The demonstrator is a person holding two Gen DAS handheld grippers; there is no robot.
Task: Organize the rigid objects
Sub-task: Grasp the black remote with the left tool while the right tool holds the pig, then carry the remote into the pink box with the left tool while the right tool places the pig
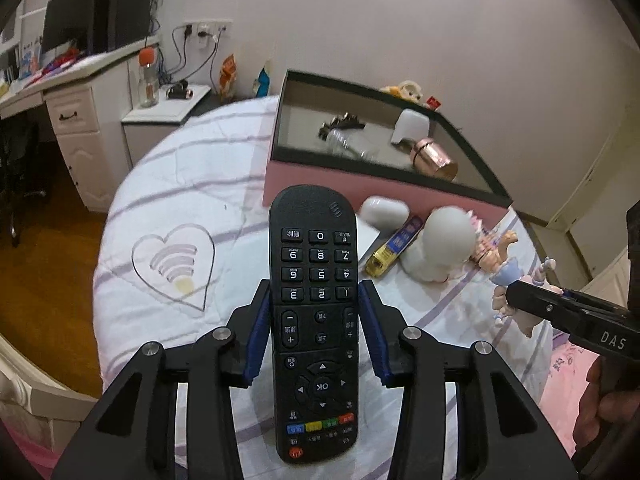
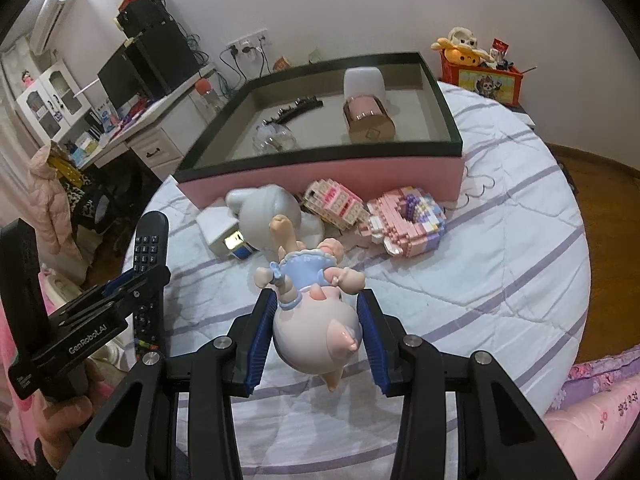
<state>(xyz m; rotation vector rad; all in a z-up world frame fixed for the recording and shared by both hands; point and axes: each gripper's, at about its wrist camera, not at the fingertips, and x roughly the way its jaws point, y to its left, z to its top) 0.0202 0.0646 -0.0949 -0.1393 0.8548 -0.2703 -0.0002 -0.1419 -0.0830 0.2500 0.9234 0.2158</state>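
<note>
From my feed: a bedroom with pale lilac walls [image 1: 400, 20] and a warm wooden floor [image 1: 52, 216]. A white desk [image 1: 76, 92] carries a dark monitor [image 1: 68, 28], with cables running to wall sockets [image 1: 206, 28]. An air conditioner [image 2: 52, 12] hangs high above a white glass-fronted cabinet [image 2: 48, 100]. The bed's striped white quilt [image 2: 500, 240] fills the foreground.

My left wrist camera looks forward and down along its fingers from close above the bed, toward the pink box [image 1: 360, 184], which lies ahead and slightly right. My right wrist camera also tilts down, facing the box [image 2: 320, 178] head-on from a similar closeness. Both views share the box, the clutter just before it, and the desk [image 1: 68, 76] beyond its left side.
</note>
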